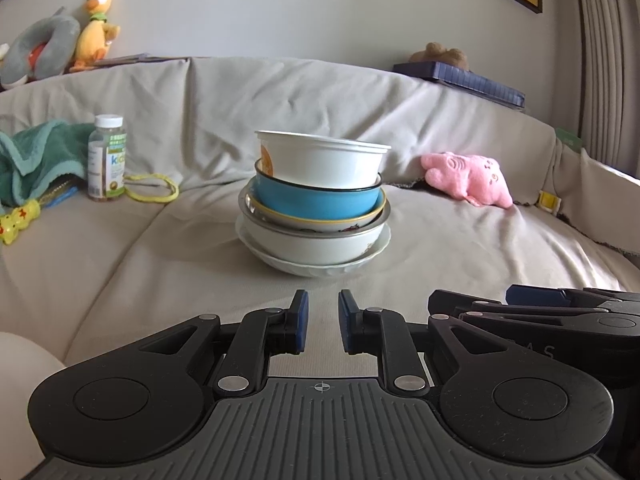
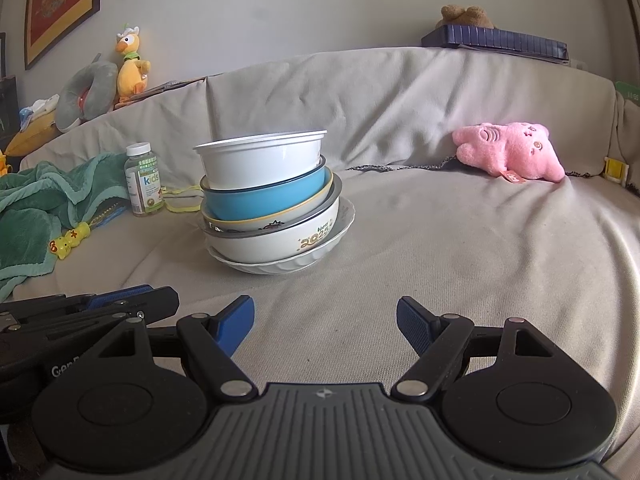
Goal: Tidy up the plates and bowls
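Note:
A stack of dishes stands on the beige sofa seat [image 1: 120, 264]. From the bottom: a white fluted plate [image 1: 316, 266], a white printed bowl [image 1: 312, 240], a yellow-rimmed bowl [image 1: 316, 220], a blue bowl [image 1: 316, 198] and a white plastic bowl [image 1: 324, 160] tilted on top. The stack also shows in the right wrist view [image 2: 272, 200]. My left gripper [image 1: 323, 322] is empty, jaws narrowly apart, a short way in front of the stack. My right gripper [image 2: 325, 320] is wide open and empty, to the right of the left one and in front of the stack.
A vitamin bottle [image 1: 107, 158], a yellow loop [image 1: 154, 188] and a green blanket [image 1: 36, 156] lie left of the stack. A pink plush toy [image 1: 468, 178] lies to the right. Stuffed toys [image 1: 96, 28] and a dark blue box [image 1: 460, 78] sit on the sofa back.

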The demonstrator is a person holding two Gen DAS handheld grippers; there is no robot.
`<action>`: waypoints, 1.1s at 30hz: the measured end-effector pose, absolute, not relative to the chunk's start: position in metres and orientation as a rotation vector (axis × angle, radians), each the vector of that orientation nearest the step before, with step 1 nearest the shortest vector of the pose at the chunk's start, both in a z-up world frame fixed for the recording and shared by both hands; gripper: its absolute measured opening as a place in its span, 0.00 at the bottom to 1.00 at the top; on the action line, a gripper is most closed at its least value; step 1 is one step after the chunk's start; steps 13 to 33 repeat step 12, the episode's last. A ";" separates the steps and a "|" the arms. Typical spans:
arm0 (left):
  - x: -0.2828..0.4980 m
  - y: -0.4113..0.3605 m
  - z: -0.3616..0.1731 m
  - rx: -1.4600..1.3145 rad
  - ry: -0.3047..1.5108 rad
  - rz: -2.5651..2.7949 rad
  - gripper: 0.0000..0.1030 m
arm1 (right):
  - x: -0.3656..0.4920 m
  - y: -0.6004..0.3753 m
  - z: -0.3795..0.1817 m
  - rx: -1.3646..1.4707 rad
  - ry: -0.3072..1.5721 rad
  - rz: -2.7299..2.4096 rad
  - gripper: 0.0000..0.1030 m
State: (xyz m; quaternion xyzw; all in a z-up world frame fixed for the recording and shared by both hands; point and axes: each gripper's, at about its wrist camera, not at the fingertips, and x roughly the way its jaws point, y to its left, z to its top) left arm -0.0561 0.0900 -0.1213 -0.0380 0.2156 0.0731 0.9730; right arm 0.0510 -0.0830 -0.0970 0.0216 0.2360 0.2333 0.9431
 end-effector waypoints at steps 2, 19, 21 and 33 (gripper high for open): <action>-0.056 0.089 -0.122 -0.078 0.436 0.151 0.19 | 0.051 -0.083 -0.097 0.043 0.481 0.475 0.77; -0.057 0.089 -0.123 -0.087 0.445 0.136 0.19 | 0.051 -0.083 -0.097 0.045 0.482 0.477 0.77; -0.057 0.089 -0.123 -0.087 0.445 0.136 0.19 | 0.051 -0.083 -0.097 0.045 0.482 0.477 0.77; -0.057 0.089 -0.123 -0.087 0.445 0.136 0.19 | 0.051 -0.083 -0.097 0.045 0.482 0.477 0.77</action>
